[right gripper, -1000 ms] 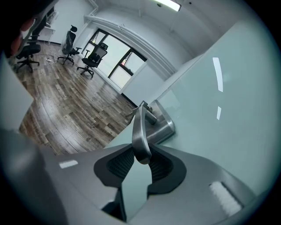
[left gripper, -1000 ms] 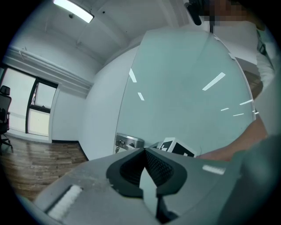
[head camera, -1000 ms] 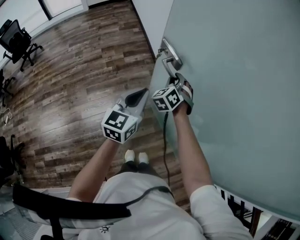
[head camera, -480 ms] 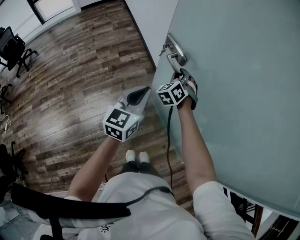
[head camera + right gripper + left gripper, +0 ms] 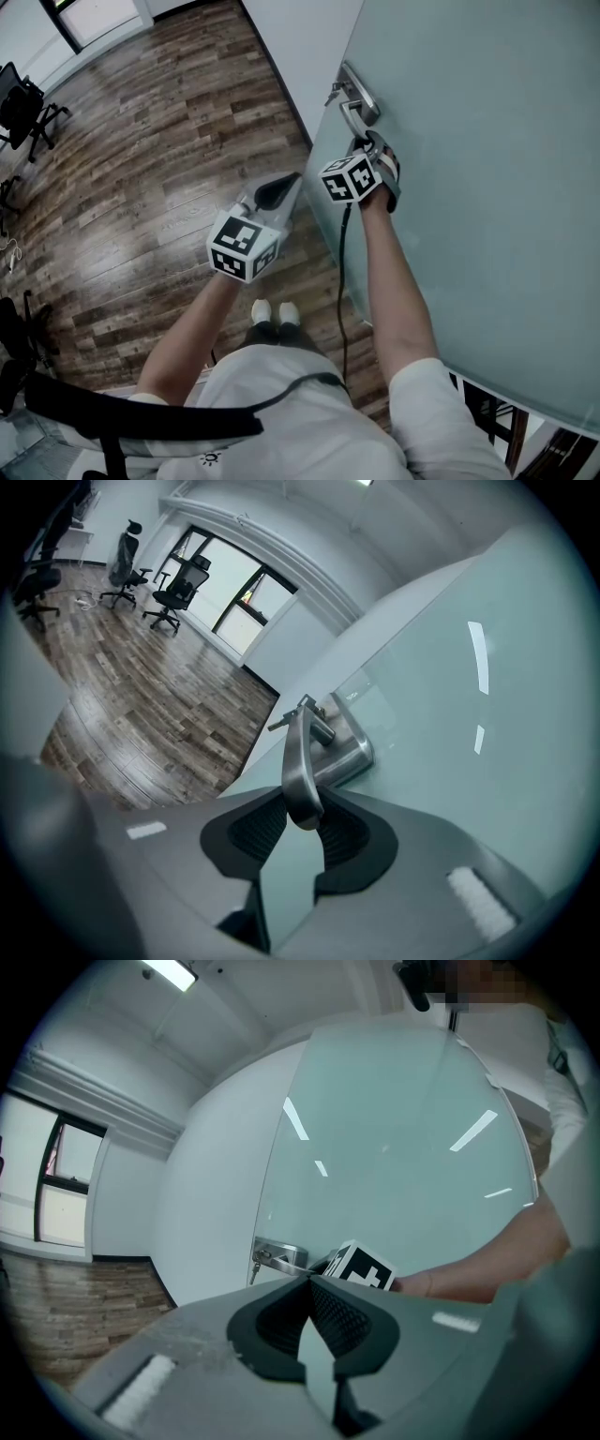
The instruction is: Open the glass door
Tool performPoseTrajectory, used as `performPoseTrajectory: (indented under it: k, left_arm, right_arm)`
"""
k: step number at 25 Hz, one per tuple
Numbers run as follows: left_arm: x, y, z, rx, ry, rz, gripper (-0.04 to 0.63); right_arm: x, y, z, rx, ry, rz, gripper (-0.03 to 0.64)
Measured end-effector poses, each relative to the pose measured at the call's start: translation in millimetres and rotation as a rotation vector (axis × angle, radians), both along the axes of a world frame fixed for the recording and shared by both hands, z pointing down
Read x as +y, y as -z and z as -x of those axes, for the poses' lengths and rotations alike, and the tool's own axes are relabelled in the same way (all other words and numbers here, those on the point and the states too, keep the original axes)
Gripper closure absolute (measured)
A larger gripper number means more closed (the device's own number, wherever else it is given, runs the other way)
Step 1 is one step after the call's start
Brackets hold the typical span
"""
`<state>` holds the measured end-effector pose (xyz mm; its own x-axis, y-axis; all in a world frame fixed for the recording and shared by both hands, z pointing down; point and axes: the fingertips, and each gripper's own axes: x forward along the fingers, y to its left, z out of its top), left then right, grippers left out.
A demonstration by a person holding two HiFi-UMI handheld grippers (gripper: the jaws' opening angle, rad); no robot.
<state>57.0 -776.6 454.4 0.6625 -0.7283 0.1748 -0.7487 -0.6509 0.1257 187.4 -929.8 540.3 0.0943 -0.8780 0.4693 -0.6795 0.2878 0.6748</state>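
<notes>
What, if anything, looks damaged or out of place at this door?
Nothing stands out. The glass door shows no crack, and its handle is held cleanly between the jaws of the right gripper.

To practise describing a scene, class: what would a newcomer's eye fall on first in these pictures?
The large frosted glass door fills the right of the head view, and the right gripper is closed on its metal lever handle near the door's edge. The left gripper, shut and empty, hangs beside it over the wood floor.
</notes>
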Motion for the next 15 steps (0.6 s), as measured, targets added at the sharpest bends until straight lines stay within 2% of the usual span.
performPoseTrajectory:
  k: [15]
  left_arm:
    - [2.2, 9.4, 10.0, -0.01, 0.021, -0.015, 0.594]
  right_arm:
    - [-2.8, 0.6, -1.2, 0.0, -0.001, -0.013, 0.512]
